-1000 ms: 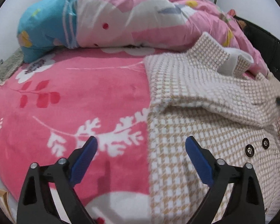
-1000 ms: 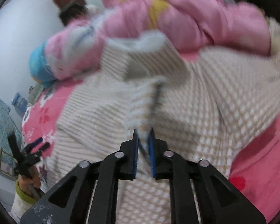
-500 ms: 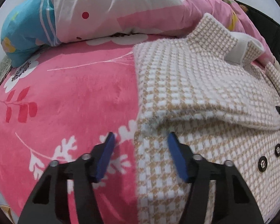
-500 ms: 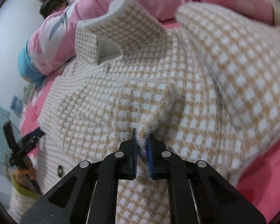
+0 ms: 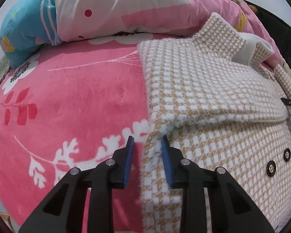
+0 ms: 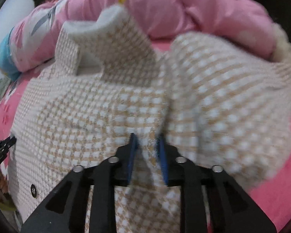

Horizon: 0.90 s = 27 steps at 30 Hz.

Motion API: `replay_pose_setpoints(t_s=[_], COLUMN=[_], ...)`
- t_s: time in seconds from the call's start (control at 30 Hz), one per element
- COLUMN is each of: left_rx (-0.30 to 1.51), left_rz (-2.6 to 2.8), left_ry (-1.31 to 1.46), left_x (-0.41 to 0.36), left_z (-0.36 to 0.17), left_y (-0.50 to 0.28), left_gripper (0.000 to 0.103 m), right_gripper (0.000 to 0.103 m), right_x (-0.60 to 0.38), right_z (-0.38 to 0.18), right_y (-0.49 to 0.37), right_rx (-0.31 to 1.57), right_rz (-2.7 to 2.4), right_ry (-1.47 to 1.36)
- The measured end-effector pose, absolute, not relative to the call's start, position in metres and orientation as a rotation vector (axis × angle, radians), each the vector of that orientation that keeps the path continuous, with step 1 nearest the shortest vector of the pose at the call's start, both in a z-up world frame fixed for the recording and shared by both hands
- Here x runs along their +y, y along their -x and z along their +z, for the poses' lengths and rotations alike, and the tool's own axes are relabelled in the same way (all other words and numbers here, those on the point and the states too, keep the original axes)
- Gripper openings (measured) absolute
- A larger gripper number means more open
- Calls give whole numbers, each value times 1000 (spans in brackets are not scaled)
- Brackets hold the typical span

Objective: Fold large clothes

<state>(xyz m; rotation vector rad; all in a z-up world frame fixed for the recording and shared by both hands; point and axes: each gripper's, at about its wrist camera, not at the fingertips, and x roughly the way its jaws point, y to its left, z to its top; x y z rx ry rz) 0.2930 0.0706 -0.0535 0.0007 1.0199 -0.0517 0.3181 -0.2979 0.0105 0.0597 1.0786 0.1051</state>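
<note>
The houndstooth coat [image 5: 213, 101] lies flat on the bed's pink blanket [image 5: 77, 101], collar toward the heaped duvet [image 5: 126, 9], long axis running away from the cameras, one sleeve crossed over its front. The left hand-held gripper [image 5: 146, 147] has been closing, its jaws straddling the coat's side edge without clearly pinching. The right hand-held gripper [image 6: 146, 145] has just been opening, with a fabric ridge loose between its jaws.

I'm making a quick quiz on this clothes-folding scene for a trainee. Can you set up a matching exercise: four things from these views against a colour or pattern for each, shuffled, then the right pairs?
Things:
1. coat
2. blanket
3. buttons
4. pads of the left tool

Colours or patterns:
A. blue
B. tan and white check
C. black
D. pink with white and red leaf prints

Pairs: 1-B, 2-D, 3-C, 4-A
</note>
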Motion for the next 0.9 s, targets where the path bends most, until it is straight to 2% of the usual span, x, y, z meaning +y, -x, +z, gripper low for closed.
replay_pose_setpoints(t_s=[0.17, 0.37, 0.43, 0.5, 0.6, 0.63, 0.73, 0.8, 0.9], left_rx=[1027, 1029, 1029, 1011, 943, 924, 873, 856, 852], left_rz=[-61, -55, -55, -51, -79, -83, -111, -118, -133], left_ry=[1, 17, 18, 1, -1, -4, 10, 13, -4], left_x=[72, 74, 76, 79, 81, 80, 70, 56, 29], left_z=[-55, -53, -45, -31, -3, 4, 27, 34, 33], left_y=[-293, -290, -284, -271, -252, -249, -255, -269, -296], left_gripper=[28, 31, 34, 39, 54, 56, 66, 73, 74], right_gripper=[34, 41, 41, 47, 64, 67, 73, 74, 74], right_x=[-297, -258, -261, -267, -284, -294, -338, -376, -426], right_z=[37, -18, -11, 7, 39, 49, 76, 91, 105], right_y=[-295, -298, -300, -295, -278, -273, -260, -260, -275], right_rx=[987, 1095, 1107, 1111, 1034, 1016, 966, 937, 922], right_rz=[179, 206, 193, 187, 191, 189, 177, 125, 40], right_ry=[-93, 94, 64, 11, 9, -1, -76, -137, -247])
